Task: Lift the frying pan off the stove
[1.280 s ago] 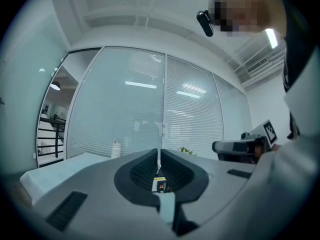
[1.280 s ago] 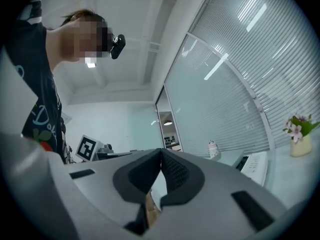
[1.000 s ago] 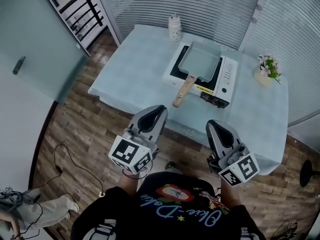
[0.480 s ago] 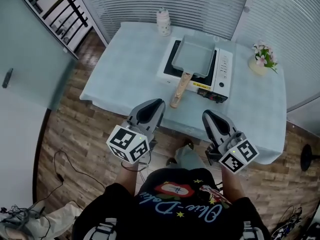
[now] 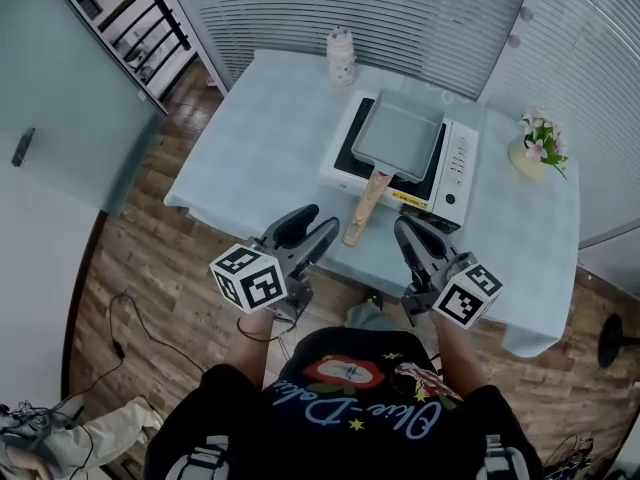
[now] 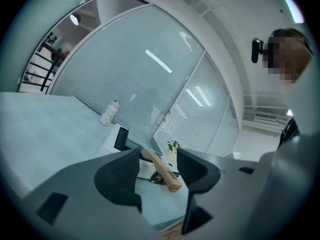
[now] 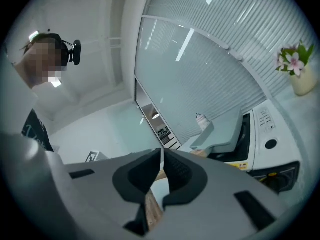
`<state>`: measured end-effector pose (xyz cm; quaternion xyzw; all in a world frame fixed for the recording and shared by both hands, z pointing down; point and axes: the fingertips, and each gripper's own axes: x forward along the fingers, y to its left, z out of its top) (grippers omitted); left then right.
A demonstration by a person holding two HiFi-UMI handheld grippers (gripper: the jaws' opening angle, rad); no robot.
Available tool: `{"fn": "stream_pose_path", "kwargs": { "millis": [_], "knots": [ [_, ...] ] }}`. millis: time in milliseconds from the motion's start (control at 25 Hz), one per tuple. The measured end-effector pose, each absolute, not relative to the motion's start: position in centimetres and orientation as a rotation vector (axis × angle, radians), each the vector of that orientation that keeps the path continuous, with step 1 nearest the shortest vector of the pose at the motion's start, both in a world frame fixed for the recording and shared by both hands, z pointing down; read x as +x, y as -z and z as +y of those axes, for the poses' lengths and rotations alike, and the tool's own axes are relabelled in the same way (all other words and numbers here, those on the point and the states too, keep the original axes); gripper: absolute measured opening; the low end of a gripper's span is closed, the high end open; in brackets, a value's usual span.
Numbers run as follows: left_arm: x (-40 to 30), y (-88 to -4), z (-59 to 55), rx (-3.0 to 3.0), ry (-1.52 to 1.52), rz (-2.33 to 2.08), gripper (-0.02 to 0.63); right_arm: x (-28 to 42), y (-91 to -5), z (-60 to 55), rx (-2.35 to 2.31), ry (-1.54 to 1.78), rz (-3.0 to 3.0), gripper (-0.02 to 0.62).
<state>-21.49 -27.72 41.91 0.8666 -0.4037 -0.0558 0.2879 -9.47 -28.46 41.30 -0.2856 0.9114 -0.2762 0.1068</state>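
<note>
1. Blind-walled room; the tabletop [image 5: 260, 148] carries the stove [image 5: 455, 163] toward its right end.
2. The frying pan [image 5: 398, 136] rests on the stove, handle [image 5: 364, 200] toward the near edge: not lifted.
3. The left hand-held gripper [image 5: 318, 222]: jaws have just been opening, now wide, nothing between them, short of the handle.
4. The right hand-held gripper [image 5: 408, 228]: jaws together, empty.
5. Remaining: grasp, lift.

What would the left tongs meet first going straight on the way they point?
Likely the frying pan's wooden handle, framed between the jaws of the left tongs, which have just been opening with nothing in them yet; depth is unclear.
</note>
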Motion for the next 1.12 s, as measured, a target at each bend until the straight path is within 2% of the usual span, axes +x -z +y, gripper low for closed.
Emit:
{"fn": "stream_pose_path", "kwargs": {
  "millis": [120, 480, 1120],
  "knots": [
    [-21.1, -42.6, -28.6, 2.274, 0.175, -1.042, 0.222, -9.6, -42.3, -29.8, -0.822, 0.88, 2.669, 0.012],
    [-18.8, -43.7, -29.3, 2.138, 0.279, -0.763, 0.261, -10.4, -44.4, -32.3, -0.709, 1.107, 2.588, 0.094],
    [-16.3, -45.8, -29.2, 1.922, 0.225, -0.37, 0.261, -13.3, -46.5, -35.0, -0.656, 1.386, 2.376, 0.189]
  ]
}}
